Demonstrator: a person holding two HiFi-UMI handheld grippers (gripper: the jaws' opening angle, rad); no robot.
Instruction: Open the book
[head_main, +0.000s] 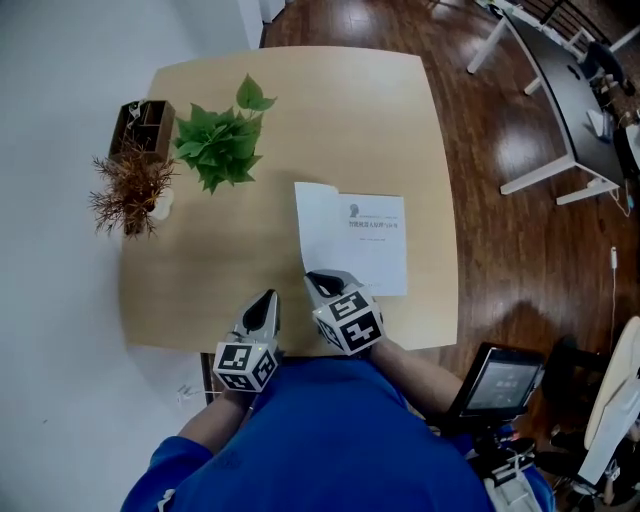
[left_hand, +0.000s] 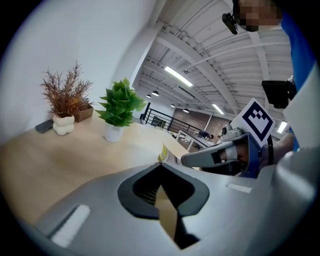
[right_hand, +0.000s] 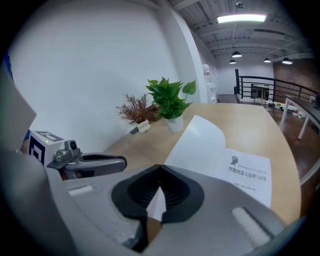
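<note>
A thin white book lies closed on the wooden table, right of the middle, and one far corner of its cover curls up. My right gripper is shut and empty, its tips at the book's near left corner. In the right gripper view the book spreads just beyond the shut tips. To its left my left gripper hovers over bare table near the front edge, also shut with nothing in it. From the left gripper view I see the book's edge and the right gripper.
A green potted plant, a dried plant in a white vase and a wooden box stand at the table's far left. A screen on a stand is beside me on the right. Desks stand across the dark floor.
</note>
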